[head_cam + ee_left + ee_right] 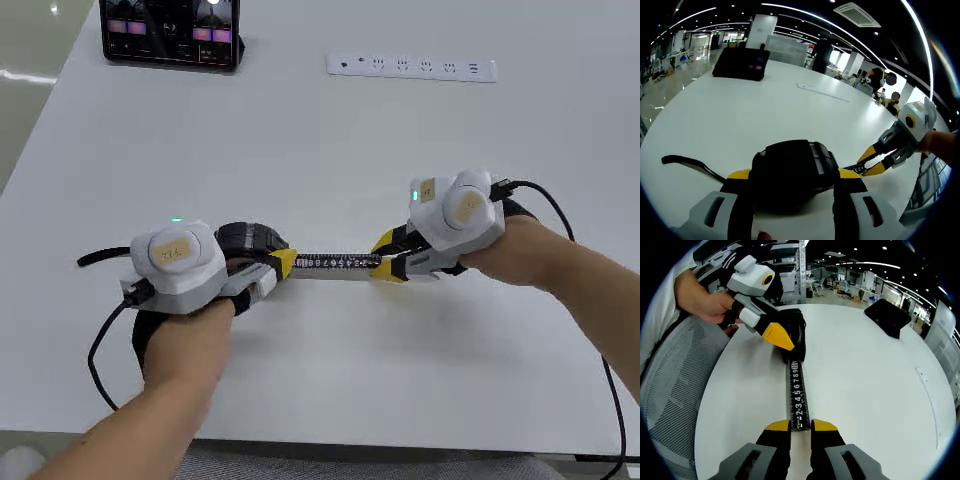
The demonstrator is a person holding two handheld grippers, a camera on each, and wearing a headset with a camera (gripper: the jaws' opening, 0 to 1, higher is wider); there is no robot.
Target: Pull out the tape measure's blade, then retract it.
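Now one tape measure point(252, 243): left gripper point(795, 175) clamps its case point(790, 157), right gripper point(800, 426) pinches its blade point(796, 392).

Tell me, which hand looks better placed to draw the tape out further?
Right, probably: the right gripper pinches the tip of the black numbered blade, while the left gripper clamps the chunky black case.

White tabletop point(330, 130), wide and glossy. At the far edge a black tablet point(170, 30) stood propped, screen lit; well apart from it a white power strip point(410, 67) lay flat. Nearer the front sat the black tape measure point(250, 240), its blade point(335, 262) stretched low along the surface, a black strap point(687, 162) trailing behind.
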